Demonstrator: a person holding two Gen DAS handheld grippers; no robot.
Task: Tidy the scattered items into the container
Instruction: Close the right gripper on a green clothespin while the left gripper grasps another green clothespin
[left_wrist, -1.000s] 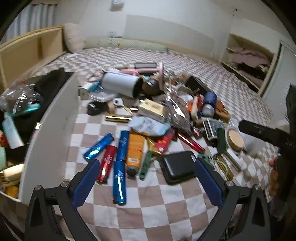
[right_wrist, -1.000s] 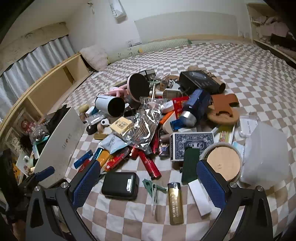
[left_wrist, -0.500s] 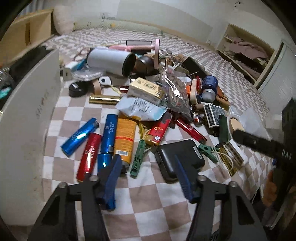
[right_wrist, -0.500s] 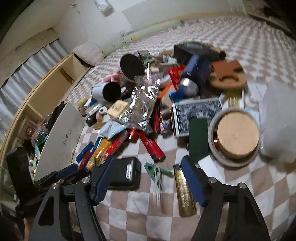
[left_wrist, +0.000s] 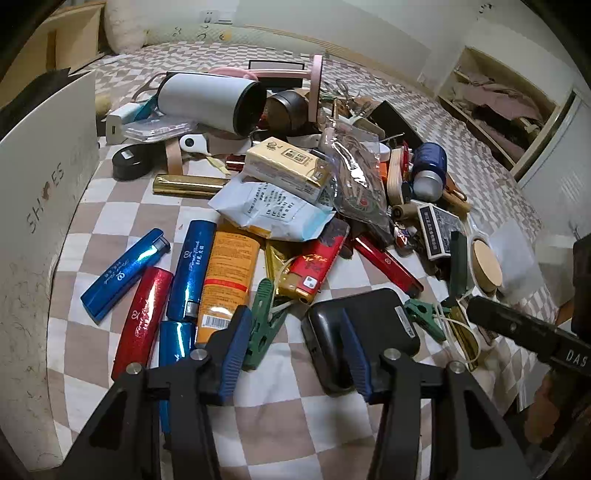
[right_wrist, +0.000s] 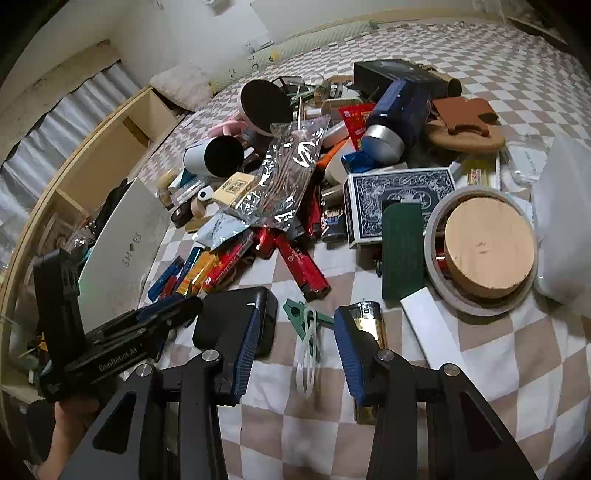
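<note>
the left gripper (left_wrist: 293, 352) hangs low over the checkered bedspread (left_wrist: 266, 402), its jaws closing, with a dark green clothes peg (left_wrist: 263, 328) lying between the blue pads, close to the left one; the pads do not yet press on it. a black rounded case (left_wrist: 364, 328) sits under and just behind the right pad. beside the left pad lie an orange tube (left_wrist: 225, 280) and several blue and red lighters.

the right gripper (right_wrist: 297, 343) is also closing, its pads apart, and a lighter green peg (right_wrist: 304, 319) with a loop of white cord (right_wrist: 306, 363) lies between them, untouched. a gold lighter (right_wrist: 369, 332) runs under the right pad, and the black case (right_wrist: 236, 319) lies against the left pad.

the white shoebox (left_wrist: 40, 184), the container, stands at the far left of the pile, well apart from both pegs.
</note>
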